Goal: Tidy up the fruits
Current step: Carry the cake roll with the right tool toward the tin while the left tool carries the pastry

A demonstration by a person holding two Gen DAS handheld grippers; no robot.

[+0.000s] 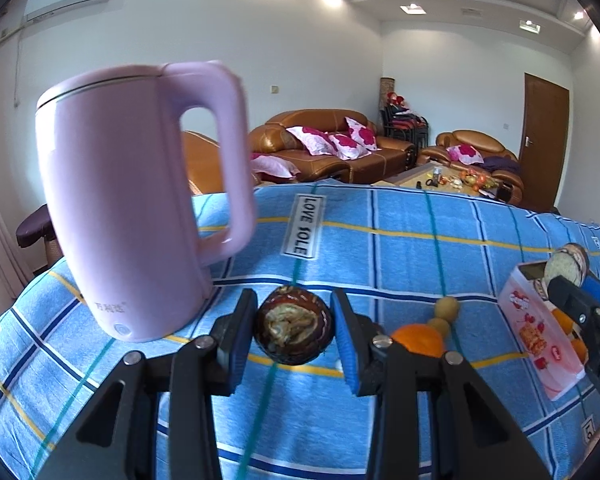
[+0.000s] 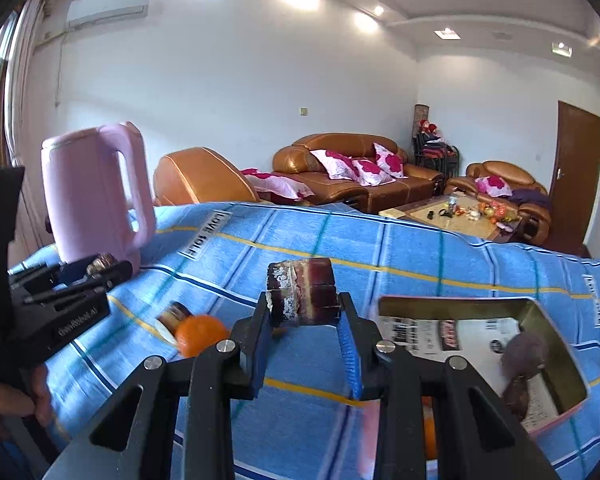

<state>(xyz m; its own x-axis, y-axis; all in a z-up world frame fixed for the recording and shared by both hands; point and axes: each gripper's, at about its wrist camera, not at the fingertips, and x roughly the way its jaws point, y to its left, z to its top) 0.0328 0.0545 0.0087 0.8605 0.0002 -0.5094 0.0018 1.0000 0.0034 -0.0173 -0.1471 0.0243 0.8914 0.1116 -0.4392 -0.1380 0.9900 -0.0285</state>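
1. The left gripper (image 1: 294, 330) is spread wide around a halved dark-purple fruit (image 1: 293, 330) with pale, wrinkled pulp facing the camera; narrow gaps show at both pads, so it is not clamped.
2. The right gripper (image 2: 305, 314) is clenched on a cut purple cane piece (image 2: 302, 294), banded, with a whitish rough end.
3. An orange (image 1: 418, 340) lies just right of the left gripper.
4. The pink box (image 2: 480, 344) sits to the right of the right gripper.
5. The pink kettle (image 1: 140, 200) stands ahead-left of the left gripper on the blue plaid cloth (image 1: 400, 248).
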